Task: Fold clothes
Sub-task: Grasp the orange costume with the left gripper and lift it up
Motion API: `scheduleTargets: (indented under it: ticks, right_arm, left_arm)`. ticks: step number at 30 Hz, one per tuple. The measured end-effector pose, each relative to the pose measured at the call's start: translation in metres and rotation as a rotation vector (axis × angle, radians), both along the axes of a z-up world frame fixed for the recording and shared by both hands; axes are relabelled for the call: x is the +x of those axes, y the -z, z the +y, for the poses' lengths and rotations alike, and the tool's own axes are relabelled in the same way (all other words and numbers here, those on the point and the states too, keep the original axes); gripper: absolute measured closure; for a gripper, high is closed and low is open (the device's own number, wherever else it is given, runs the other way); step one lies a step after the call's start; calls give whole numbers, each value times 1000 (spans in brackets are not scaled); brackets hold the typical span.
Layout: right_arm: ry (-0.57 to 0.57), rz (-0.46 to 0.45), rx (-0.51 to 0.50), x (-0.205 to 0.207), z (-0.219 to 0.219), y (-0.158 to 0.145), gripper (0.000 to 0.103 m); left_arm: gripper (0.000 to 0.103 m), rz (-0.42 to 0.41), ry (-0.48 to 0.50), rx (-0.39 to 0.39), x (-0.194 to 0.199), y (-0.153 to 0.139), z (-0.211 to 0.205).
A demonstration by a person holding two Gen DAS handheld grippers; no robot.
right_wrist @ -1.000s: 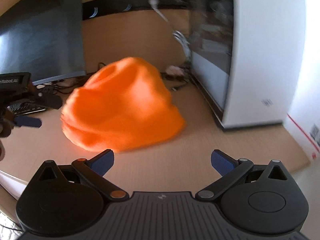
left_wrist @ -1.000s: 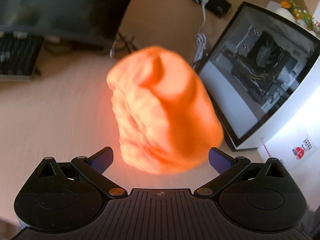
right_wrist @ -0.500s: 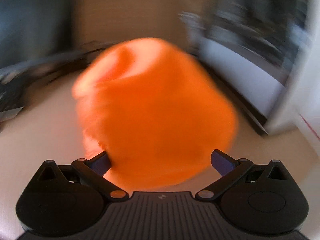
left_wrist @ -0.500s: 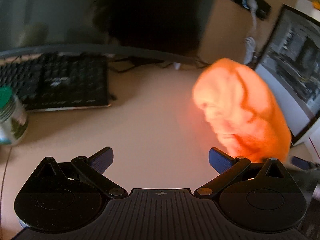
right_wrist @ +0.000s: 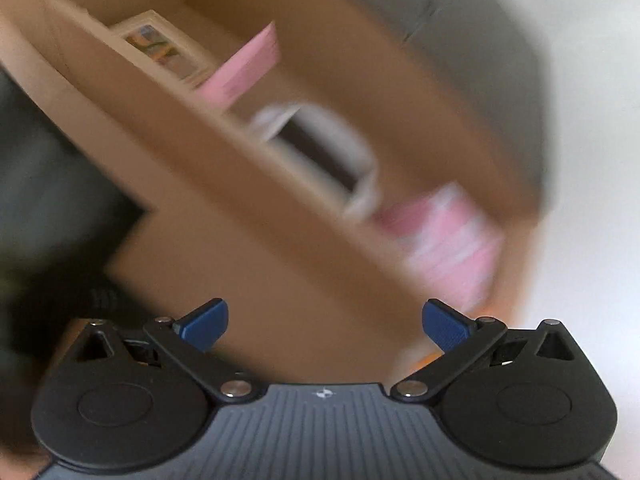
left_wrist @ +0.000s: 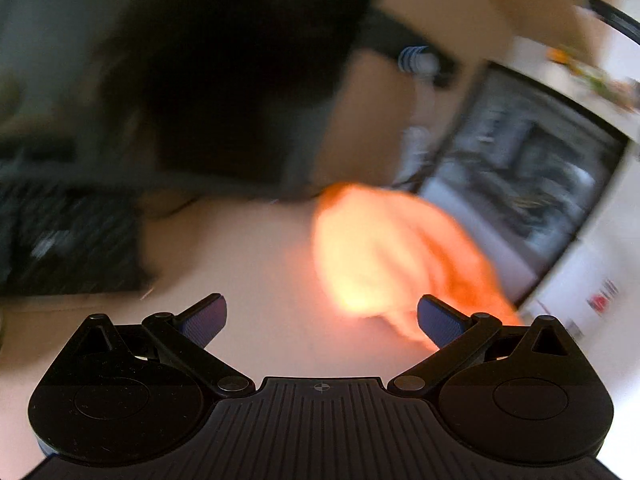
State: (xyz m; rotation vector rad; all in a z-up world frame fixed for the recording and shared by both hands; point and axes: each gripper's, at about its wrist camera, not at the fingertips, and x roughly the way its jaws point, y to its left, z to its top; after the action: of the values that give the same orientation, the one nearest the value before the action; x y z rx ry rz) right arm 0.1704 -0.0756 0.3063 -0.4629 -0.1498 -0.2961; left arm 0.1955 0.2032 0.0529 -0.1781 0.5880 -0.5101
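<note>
Jaws spread on both grippers, orange garment (left_wrist: 400, 256) motion-blurred, shelf (right_wrist: 280, 184) smeared

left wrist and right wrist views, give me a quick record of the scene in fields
garment: orange cloth, bunched on the desk, blurred
left gripper: fingers open, empty, cloth just ahead to its right
right gripper: fingers open, empty, aimed up at a wooden shelf
keyboard: left on desk
computer case: right of cloth
image quality: heavy motion blur

Left gripper (left_wrist: 322, 318) and right gripper (right_wrist: 326, 322) both hold fingers spread wide, empty.
</note>
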Motion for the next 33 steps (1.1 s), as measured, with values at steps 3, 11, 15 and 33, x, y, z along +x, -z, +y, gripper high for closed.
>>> scheduleTargets:
  ticks: [3,11,15,33]
  right_arm:
    - [-17,64,131,-18,-22,33,0]
    - [137,64,317,-86,-100,61,0]
    - [188,127,276,-110,-115,84,0]
    - [150,122,435,-142,-156,109,0]
  left_arm:
    - [0,-138,64,188,-16,2,-44]
    - [0,-645,475,727,-41,47,-192]
    - [0,-807,661,890,-40,85,-247]
    - [100,-549,389,306,37,-116,-258]
